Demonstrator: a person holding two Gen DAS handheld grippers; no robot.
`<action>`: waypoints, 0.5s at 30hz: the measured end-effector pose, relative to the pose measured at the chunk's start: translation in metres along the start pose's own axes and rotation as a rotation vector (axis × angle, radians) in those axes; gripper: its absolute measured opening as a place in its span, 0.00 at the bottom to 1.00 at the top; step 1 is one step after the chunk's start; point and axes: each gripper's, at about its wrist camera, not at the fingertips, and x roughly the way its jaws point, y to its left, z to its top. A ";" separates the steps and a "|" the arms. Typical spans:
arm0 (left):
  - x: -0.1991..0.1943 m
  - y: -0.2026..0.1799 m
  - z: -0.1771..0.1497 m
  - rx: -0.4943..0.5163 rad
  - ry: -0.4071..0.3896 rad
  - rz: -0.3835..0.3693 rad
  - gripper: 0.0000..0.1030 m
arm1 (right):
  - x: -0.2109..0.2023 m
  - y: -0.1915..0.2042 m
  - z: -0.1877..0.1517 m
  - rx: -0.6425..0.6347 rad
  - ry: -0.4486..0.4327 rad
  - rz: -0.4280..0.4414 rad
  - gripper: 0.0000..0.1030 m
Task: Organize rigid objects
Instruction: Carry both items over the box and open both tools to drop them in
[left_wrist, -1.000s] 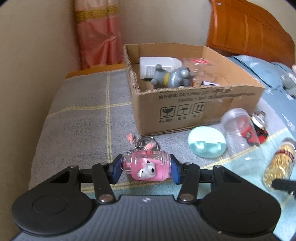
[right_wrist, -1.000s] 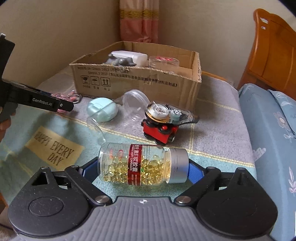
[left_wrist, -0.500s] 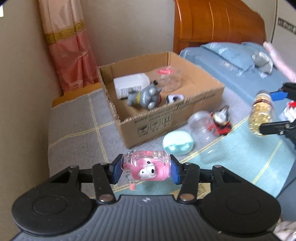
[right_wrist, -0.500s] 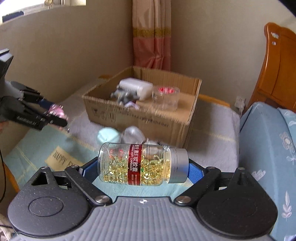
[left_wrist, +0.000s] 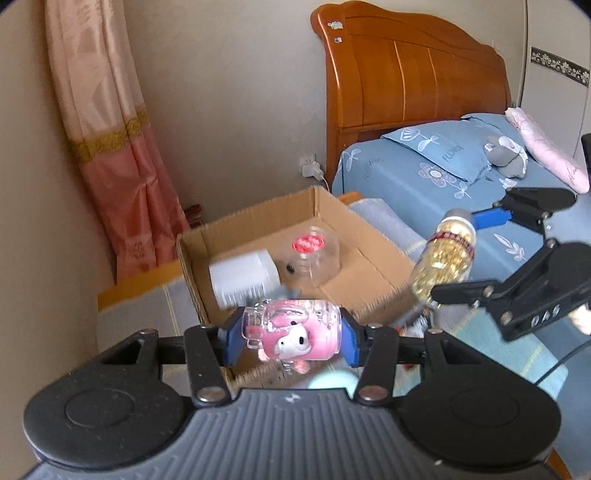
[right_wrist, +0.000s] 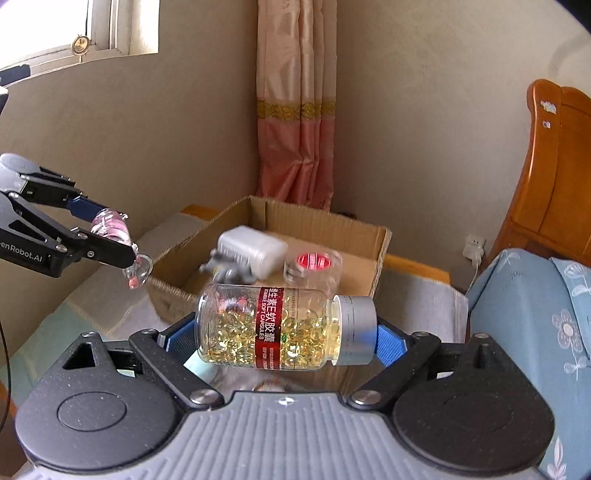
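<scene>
My left gripper (left_wrist: 291, 338) is shut on a pink clear keychain case (left_wrist: 295, 334) and holds it in the air at the near edge of the open cardboard box (left_wrist: 373, 258). My right gripper (right_wrist: 280, 334) is shut on a capsule bottle (right_wrist: 280, 328) with a red label and silver cap, held sideways in the air in front of the box (right_wrist: 382, 243). The box holds a white container (right_wrist: 255, 247), a clear jar with a red mark (right_wrist: 314, 266) and a grey toy (right_wrist: 229, 271). Each gripper shows in the other's view: the left gripper (right_wrist: 114, 238), the right gripper (left_wrist: 447, 254).
A mint round case (left_wrist: 332, 380) lies on the bed cover below the left gripper. A wooden headboard (left_wrist: 406, 74) and a blue bed (left_wrist: 424, 173) stand to the right. A pink curtain (left_wrist: 122, 173) hangs in the corner behind the box.
Both grippers have lifted their objects off the bed cover and risen high, moving toward the box. The bottle and the pink case stay gripped.
</scene>
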 end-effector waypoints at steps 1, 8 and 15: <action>0.004 0.001 0.005 0.001 0.001 0.002 0.48 | 0.004 -0.001 0.004 -0.001 0.000 -0.003 0.94; 0.032 0.009 0.038 -0.009 0.001 0.016 0.48 | 0.043 -0.010 0.022 0.011 0.017 -0.025 0.94; 0.067 0.019 0.066 -0.024 0.015 0.039 0.48 | 0.065 -0.016 0.025 0.046 0.027 -0.004 1.00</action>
